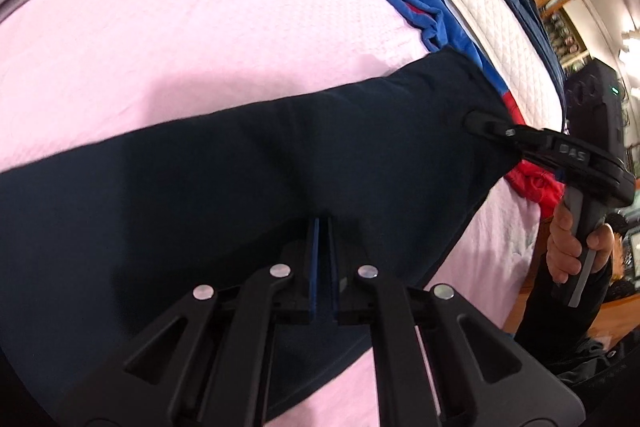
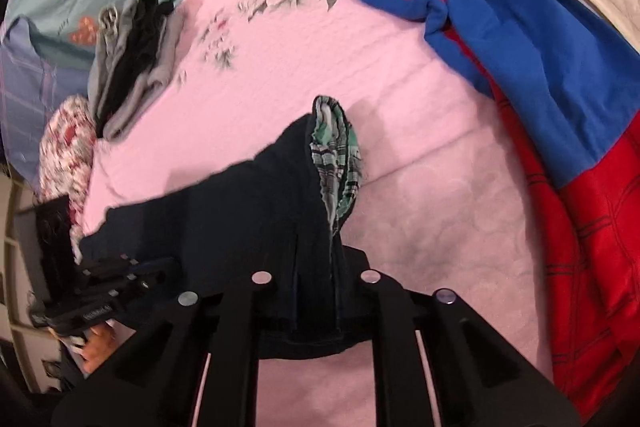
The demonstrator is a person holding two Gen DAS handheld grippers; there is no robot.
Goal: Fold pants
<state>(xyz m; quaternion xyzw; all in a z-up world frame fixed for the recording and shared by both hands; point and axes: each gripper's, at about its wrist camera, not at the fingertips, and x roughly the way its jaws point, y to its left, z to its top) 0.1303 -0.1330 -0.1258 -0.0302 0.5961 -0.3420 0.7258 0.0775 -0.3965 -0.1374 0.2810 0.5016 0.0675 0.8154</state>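
**Pants held taut between two grippers**

Nearest, the left gripper (image 1: 323, 227) and right gripper (image 2: 316, 255) are each clamped on the dark pants (image 1: 240, 163), whose long axis spans between them above the pink bed (image 1: 120, 47). Beyond the pants lies a blue-and-red garment (image 2: 520, 39).

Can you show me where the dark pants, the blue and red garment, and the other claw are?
Pants (image 1: 248, 179), left wrist view, middle of the fabric.
Blue and red garment (image 2: 520, 39), right wrist view, blue part.
Right claw (image 1: 486, 126), left wrist view, tips clamped on the pants.
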